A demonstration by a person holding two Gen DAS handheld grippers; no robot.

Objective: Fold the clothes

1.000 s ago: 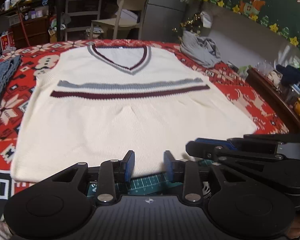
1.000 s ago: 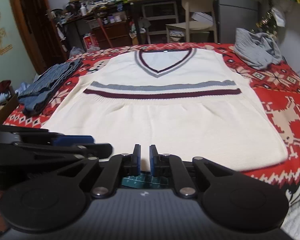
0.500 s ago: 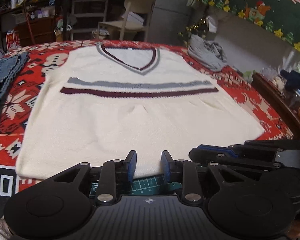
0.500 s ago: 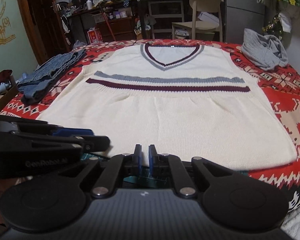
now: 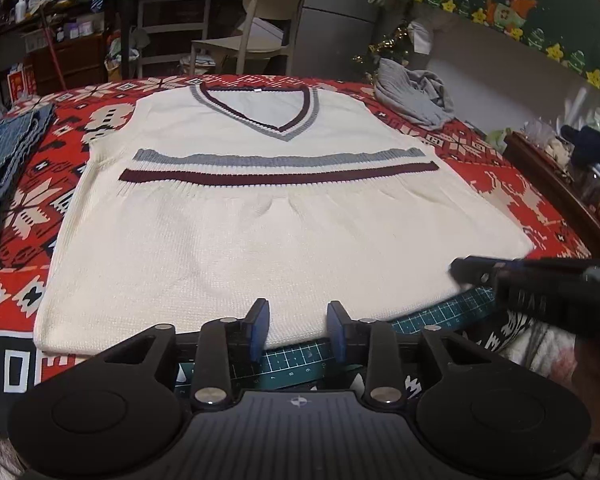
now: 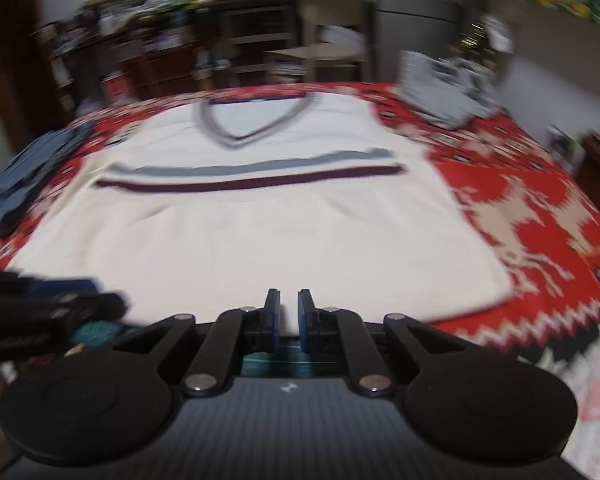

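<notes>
Lying flat on the red blanket with white snowflakes and deer is a cream knitted vest with a V-neck and two stripes, one grey and one dark red. It is spread out face up, with the neck at the far end and the bottom edge at the near end. The vest is not folded.

The left gripper sits just in front of the vest's bottom edge, near its middle. Its blue-tipped fingers stand apart with a wide gap, and nothing is between them. Under it a green cutting mat with white lines peeks out from below the vest's edge.

The right gripper is also at the vest's bottom edge. Its fingers are close together with a thin gap left, and they pinch nothing. This view is blurry. In the left wrist view the right gripper shows as a dark shape by the vest's near right corner.

Left of the vest lies a pile of blue jeans cloth. Past the vest's far right shoulder is a crumpled grey garment. Behind the vest stands a pale wooden chair
</notes>
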